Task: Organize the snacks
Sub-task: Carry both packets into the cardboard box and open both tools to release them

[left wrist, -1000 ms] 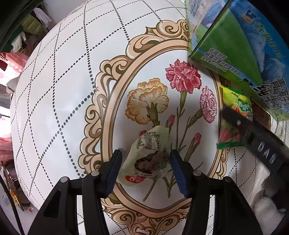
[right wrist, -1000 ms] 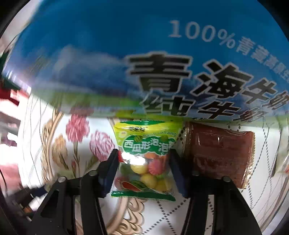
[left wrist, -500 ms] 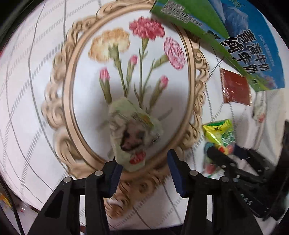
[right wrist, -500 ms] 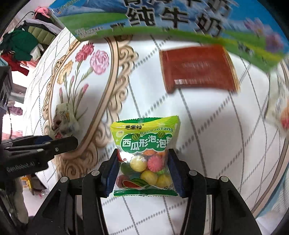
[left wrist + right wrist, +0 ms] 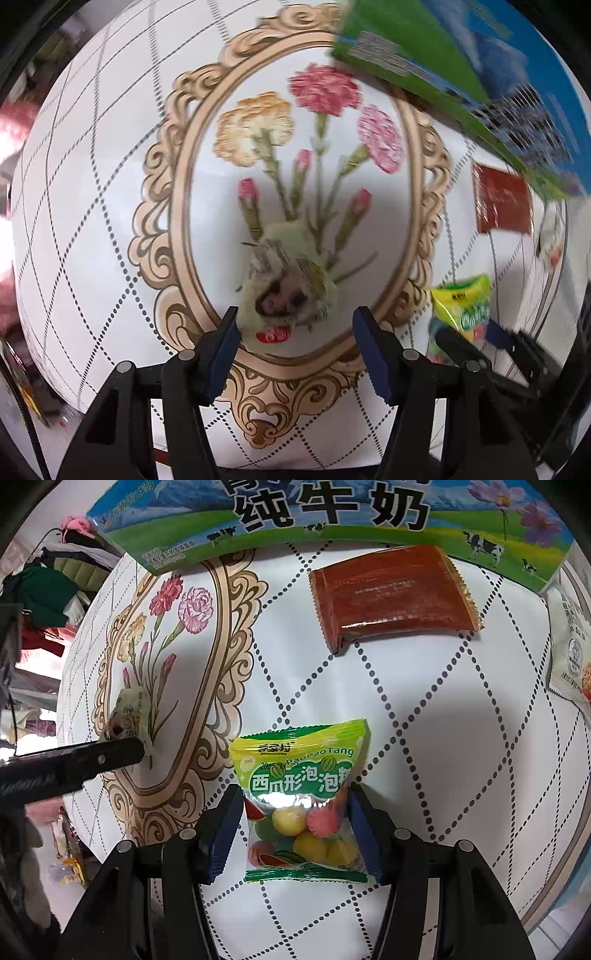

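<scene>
My left gripper (image 5: 295, 354) is opening, the pale crumpled snack packet (image 5: 284, 291) loose between its jaws on the table (image 5: 92, 221): light, soft, so pinch mid-body. My right gripper (image 5: 295, 834) is opening around the green bubble-gum bag (image 5: 301, 797): slick film, lumpy balls, so grip across the sides. The red packet (image 5: 391, 598) lies further off, by the milk carton (image 5: 332, 517).

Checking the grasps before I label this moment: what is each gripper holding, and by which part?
Nothing firmly. Both grippers' jaws are opening: the left gripper around the pale snack packet's lower end, the right gripper around the green candy bag's clear lower half.
</scene>
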The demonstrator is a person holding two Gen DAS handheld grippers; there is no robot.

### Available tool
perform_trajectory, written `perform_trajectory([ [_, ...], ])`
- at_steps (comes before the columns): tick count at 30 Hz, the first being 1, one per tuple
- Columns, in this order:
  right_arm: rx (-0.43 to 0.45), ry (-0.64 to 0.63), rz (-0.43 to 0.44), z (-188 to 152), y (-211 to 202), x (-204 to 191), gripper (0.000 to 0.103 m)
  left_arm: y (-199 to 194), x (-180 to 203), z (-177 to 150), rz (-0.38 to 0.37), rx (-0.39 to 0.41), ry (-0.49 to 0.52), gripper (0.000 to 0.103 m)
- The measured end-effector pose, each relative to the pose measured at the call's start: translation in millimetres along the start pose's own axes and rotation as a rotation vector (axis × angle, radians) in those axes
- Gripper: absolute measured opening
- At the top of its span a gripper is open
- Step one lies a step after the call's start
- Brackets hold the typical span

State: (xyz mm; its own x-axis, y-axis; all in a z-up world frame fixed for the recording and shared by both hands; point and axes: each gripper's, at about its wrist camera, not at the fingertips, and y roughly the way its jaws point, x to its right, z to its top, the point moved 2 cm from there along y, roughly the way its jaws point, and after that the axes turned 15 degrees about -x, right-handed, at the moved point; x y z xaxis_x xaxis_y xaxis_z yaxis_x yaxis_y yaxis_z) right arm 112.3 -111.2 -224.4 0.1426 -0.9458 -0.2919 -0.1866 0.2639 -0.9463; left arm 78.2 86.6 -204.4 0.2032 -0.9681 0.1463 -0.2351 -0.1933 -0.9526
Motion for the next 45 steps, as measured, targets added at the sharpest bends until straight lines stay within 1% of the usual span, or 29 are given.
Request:
perform_trajectory([
  [1,0.001,0.003,0.003,-1.1,-0.3,-1.1,0.061,-1.7,-11.2,10.5,-0.015,-0.002,-0.023,0.059],
  [3,0.005,0.005,0.006,-5.2,-2.3,2.6,0.061,-3.1,-34.5,13.6,-0.054,-0.003,-0.078,0.061],
  [5,0.007,0.004,0.005,0.1,-0.5,1.0,0.061,0.7,-46.7,16.0,-0.104,-0.013,-0.120,0.062],
  [6,0.008,0.003,0.004,0.4,0.2,0.2,0.061,2.4,-51.2,18.0,-0.114,-0.017,-0.128,0.062],
  [8,0.006,0.006,0.004,1.3,-0.1,0.7,0.061,5.8,-56.7,20.7,-0.100,-0.026,-0.132,0.062],
  [11,0.004,0.006,0.003,3.9,2.8,-1.1,0.061,7.1,-53.9,23.2,-0.072,0.002,-0.133,0.061],
  [13,0.003,0.001,-0.005,4.9,5.3,-1.6,0.060,5.2,-46.7,27.9,-0.050,0.028,-0.130,0.052],
  [14,0.006,-0.007,-0.017,5.3,6.8,-3.0,0.059,-2.6,-42.7,36.7,-0.035,0.035,-0.118,0.052],
  [16,0.014,-0.021,-0.039,5.5,8.1,-6.5,0.057,-1.9,-33.3,42.0,-0.006,0.041,-0.093,0.052],
  [17,0.021,-0.032,-0.051,5.0,8.0,-8.3,0.056,-1.5,-28.4,39.7,0.006,0.045,-0.083,0.052],
  [20,0.032,-0.052,-0.061,2.9,5.2,-10.6,0.054,-0.3,-14.1,30.3,-0.001,0.039,-0.056,0.052],
  [25,0.051,-0.058,-0.037,-1.4,-4.8,-12.2,0.053,-3.5,14.0,21.4,-0.011,0.047,0.016,0.051],
  [28,0.065,-0.062,-0.022,-4.2,-15.1,-12.2,0.053,-15.3,38.6,17.5,-0.007,0.077,0.072,0.051],
  [30,0.079,-0.059,-0.003,-5.4,-25.2,-10.5,0.053,-27.6,53.3,13.8,-0.023,0.096,0.105,0.051],
  [34,0.127,-0.043,0.043,-7.8,-56.7,-3.3,0.053,-64.7,82.3,12.1,-0.086,0.145,0.168,0.051],
  [36,0.173,-0.029,0.069,-6.4,-82.4,3.1,0.052,-88.0,101.5,14.2,-0.120,0.171,0.197,0.051],
  [39,0.255,-0.007,0.098,2.9,-127.5,13.5,0.053,-130.5,118.5,31.1,-0.153,0.217,0.236,0.052],
  [41,0.325,0.009,0.099,12.2,-162.1,23.4,0.053,-155.4,129.6,41.3,-0.150,0.255,0.264,0.052],
  [43,0.382,0.027,0.095,23.1,-188.1,33.3,0.053,-170.7,136.6,57.3,-0.125,0.281,0.278,0.052],
  [45,0.433,0.050,0.066,39.7,-214.6,46.9,0.053,-191.2,140.0,73.6,-0.083,0.302,0.289,0.052],
])
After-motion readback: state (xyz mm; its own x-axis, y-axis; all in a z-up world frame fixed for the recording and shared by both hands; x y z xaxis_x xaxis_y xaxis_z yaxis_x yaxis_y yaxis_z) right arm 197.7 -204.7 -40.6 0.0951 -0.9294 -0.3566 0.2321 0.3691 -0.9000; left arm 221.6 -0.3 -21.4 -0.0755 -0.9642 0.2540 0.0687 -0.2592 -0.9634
